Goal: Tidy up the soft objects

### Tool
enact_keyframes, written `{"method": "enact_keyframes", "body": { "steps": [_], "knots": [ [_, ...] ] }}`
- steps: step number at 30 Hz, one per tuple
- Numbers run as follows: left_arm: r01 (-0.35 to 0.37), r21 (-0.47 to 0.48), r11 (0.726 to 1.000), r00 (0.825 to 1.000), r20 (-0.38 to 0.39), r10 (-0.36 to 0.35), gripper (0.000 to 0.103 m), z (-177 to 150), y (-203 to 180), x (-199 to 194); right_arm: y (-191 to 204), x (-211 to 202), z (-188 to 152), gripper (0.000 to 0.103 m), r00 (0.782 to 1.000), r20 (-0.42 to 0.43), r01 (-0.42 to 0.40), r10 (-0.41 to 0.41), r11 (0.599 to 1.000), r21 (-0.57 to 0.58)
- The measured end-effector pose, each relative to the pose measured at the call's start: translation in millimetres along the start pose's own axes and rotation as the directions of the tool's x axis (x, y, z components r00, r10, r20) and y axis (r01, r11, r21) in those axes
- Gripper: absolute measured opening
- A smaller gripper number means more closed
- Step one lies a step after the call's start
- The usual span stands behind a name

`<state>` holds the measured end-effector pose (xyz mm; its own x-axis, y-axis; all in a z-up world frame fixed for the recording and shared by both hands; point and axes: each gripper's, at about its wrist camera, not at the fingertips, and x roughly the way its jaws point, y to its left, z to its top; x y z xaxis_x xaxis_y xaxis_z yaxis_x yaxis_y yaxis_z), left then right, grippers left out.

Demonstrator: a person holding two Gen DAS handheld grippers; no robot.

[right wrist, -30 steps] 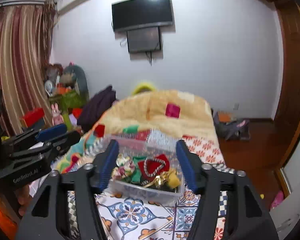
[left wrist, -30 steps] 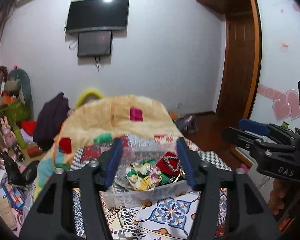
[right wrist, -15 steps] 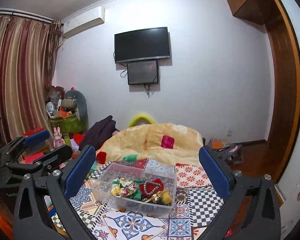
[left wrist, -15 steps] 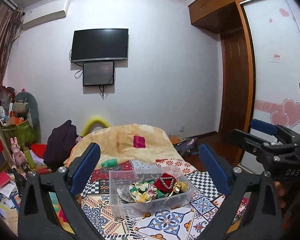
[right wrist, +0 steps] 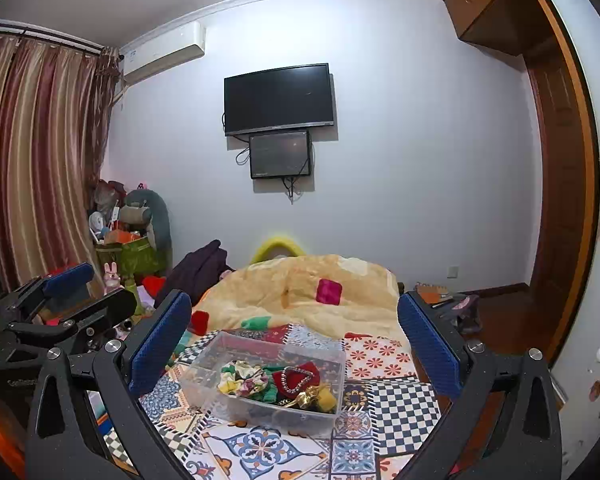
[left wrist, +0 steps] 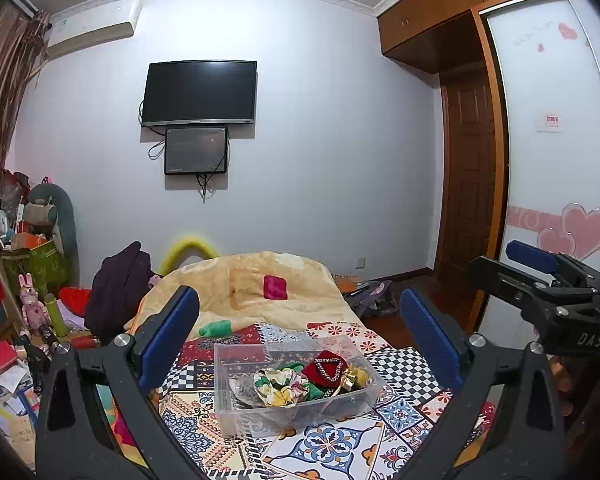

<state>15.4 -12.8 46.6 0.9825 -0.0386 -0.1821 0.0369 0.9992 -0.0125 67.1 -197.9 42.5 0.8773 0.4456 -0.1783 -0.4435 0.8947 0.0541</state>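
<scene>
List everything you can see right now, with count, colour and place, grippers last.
clear plastic bin: 1, transparent, on the patterned bedspread
soft items: several, floral, green, red, yellow, inside the bin
patterned bedspread: 1, multicolour, near end of bed
blanket: 1, yellow with pink patch, far end of bed
TV: 1, black, on wall
small screen: 1, dark, below the TV
curtain: 1, red striped, left side
left gripper: 1, black with blue pads, open, empty
right gripper: 1, same, open, empty

Bed (left wrist: 332,444) w/ patchwork cover: clear bin (left wrist: 296,408) (scrunchies inside), yellow blanket (left wrist: 260,280) behind.
</scene>
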Motion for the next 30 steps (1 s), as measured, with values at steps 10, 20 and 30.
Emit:
{"method": "enact_keyframes", "body": {
  "steps": [10,20,30],
  "knots": [
    [-0.001,0.0,1.0,1.0,-0.005,0.001,0.102,-0.1,-3.8,0.7,-0.1,-4.8,1.6,0.103,1.0,0.005,0.001,-0.001,1.0,0.0],
    [-0.003,-0.001,1.0,1.0,-0.007,0.003,0.103,0.4,-3.5,0.5,-0.2,-7.5,3.1,0.103,1.0,0.007,-0.005,0.005,1.0,0.002],
    [-0.005,-0.005,1.0,1.0,-0.006,0.005,0.103,0.1,-3.2,0.8,0.0,-8.8,4.1,0.103,1.0,0.007,-0.01,0.01,1.0,0.003]
  ]
}}
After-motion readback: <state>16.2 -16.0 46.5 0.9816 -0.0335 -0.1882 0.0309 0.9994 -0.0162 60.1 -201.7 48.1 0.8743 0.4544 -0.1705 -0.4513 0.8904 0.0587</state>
